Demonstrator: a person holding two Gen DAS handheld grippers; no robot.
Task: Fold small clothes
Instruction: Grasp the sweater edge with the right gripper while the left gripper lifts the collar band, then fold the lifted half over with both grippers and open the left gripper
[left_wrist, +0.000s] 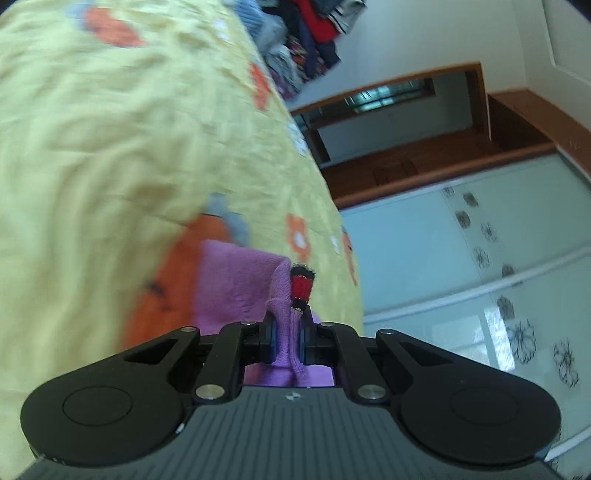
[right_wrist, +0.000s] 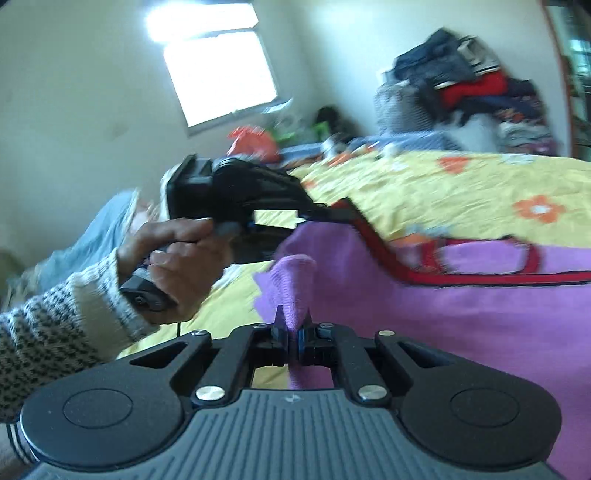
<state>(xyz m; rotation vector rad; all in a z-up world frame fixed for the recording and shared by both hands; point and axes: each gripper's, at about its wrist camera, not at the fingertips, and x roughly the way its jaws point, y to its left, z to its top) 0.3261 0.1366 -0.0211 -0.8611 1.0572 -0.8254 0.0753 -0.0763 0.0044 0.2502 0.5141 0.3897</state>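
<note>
Step in hand, by my read: picking up one edge of the purple garment (right_wrist: 424, 317) w/ both grippers, prob. to carry it over for a fold. Garment lies on the bed's yellow flowered sheet (right_wrist: 424, 184), lower right of the right wrist view, its red-and-black trim (right_wrist: 388, 254) running across the mid-right.

Left gripper (left_wrist: 289, 343): jaws narrow, clamped on a bunched strip of purple fabric at bottom centre of its own view, w/ a bit of the trim poking up just past the tips. In the right wrist view it's at centre left, held by the person's hand (right_wrist: 181, 258) in a knit sleeve (right_wrist: 48, 332), tips at the trim corner.

Right gripper (right_wrist: 292, 341): jaws nearly together, pinching a raised fold of purple cloth at bottom centre.

Next move, as a guess: lift both corners together, keep the edge taut btwn grippers, bring it across the rest of the garment w/o dragging the sheet. Views are blurred, so exact edge alignment can't be told.
</note>
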